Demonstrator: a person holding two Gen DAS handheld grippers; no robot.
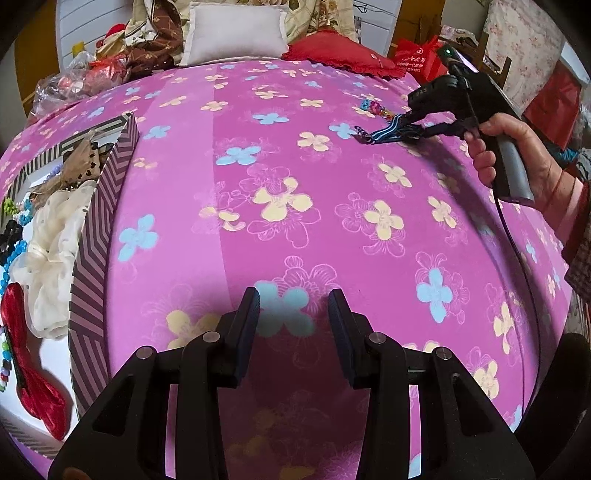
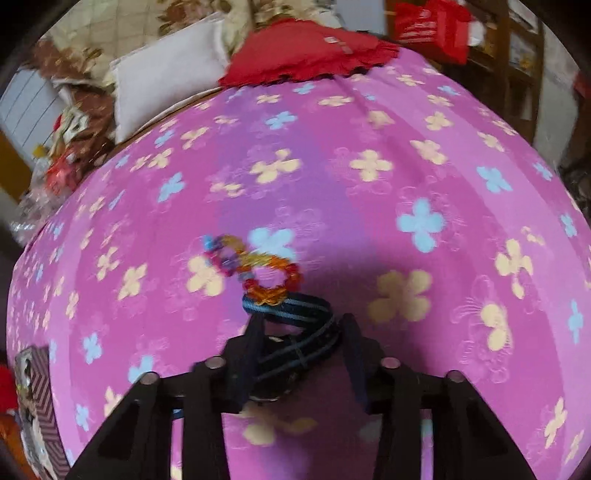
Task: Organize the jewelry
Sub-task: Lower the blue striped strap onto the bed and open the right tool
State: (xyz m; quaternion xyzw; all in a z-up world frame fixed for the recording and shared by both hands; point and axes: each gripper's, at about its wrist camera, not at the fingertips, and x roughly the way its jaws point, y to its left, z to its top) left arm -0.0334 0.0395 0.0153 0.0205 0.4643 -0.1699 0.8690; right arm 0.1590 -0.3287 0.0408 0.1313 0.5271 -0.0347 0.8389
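A wristwatch with a dark blue striped strap [image 2: 295,325] lies between the fingers of my right gripper [image 2: 303,328], whose jaws stand around it with a gap on the right side. In the left wrist view the strap [image 1: 384,132] sticks out of the right gripper [image 1: 410,127] just above the pink flowered bedspread [image 1: 280,177]. A colourful beaded bracelet [image 2: 255,266] lies on the bedspread just beyond the strap. My left gripper [image 1: 293,306] is open and empty over the bedspread. A striped box [image 1: 96,258] at the left holds hair bows, a cream scrunchie and beads.
A white pillow [image 1: 236,31] and a red cushion [image 1: 336,51] lie at the far end of the bed. Bags and folded cloth [image 1: 110,62] pile up at the far left. A red bag [image 1: 417,55] stands beyond the bed at the right.
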